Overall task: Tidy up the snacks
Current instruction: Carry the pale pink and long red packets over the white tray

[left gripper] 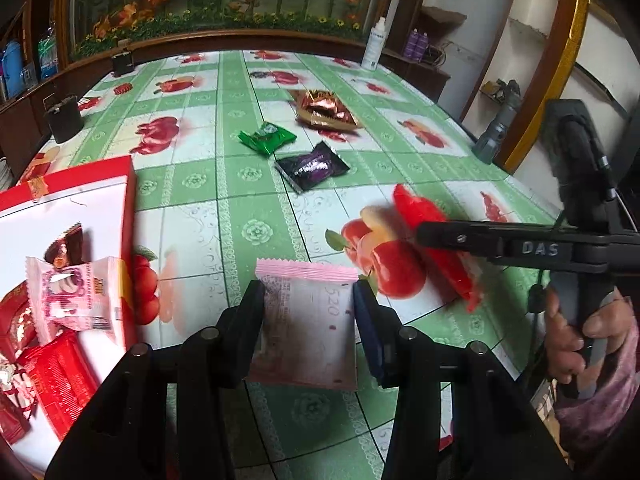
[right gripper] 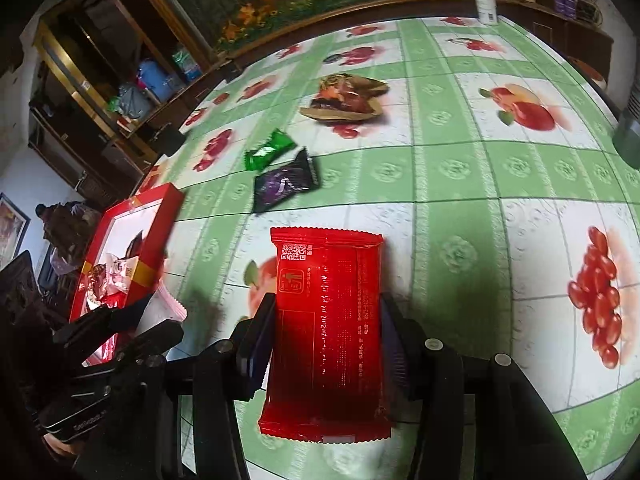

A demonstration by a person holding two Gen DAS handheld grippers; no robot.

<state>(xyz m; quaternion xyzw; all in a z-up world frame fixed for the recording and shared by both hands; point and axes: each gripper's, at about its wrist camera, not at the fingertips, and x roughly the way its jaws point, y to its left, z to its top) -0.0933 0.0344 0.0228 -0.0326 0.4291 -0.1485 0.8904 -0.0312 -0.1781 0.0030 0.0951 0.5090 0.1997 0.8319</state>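
My left gripper (left gripper: 308, 288) is shut on a pink snack packet (left gripper: 306, 332), held just above the tablecloth beside the red gift box (left gripper: 86, 182), which has several packets in it. My right gripper (right gripper: 327, 300) is shut on a red snack packet (right gripper: 326, 320), gripped by its long sides; it also shows at the right of the left wrist view, side-on. Farther back lie a green packet (left gripper: 267, 137) (right gripper: 269, 152), a black-and-purple packet (left gripper: 312, 166) (right gripper: 284, 184) and a gold-brown packet (left gripper: 326, 110) (right gripper: 344, 98). The box (right gripper: 132, 220) sits to the right gripper's left.
The table carries a green fruit-print cloth (left gripper: 224, 216). A white bottle (left gripper: 374, 46) stands at its far edge and two dark cups (left gripper: 64, 118) at the far left. A grey object (left gripper: 496, 136) sits at the right edge. A person's hand (left gripper: 572, 332) grips the right handle.
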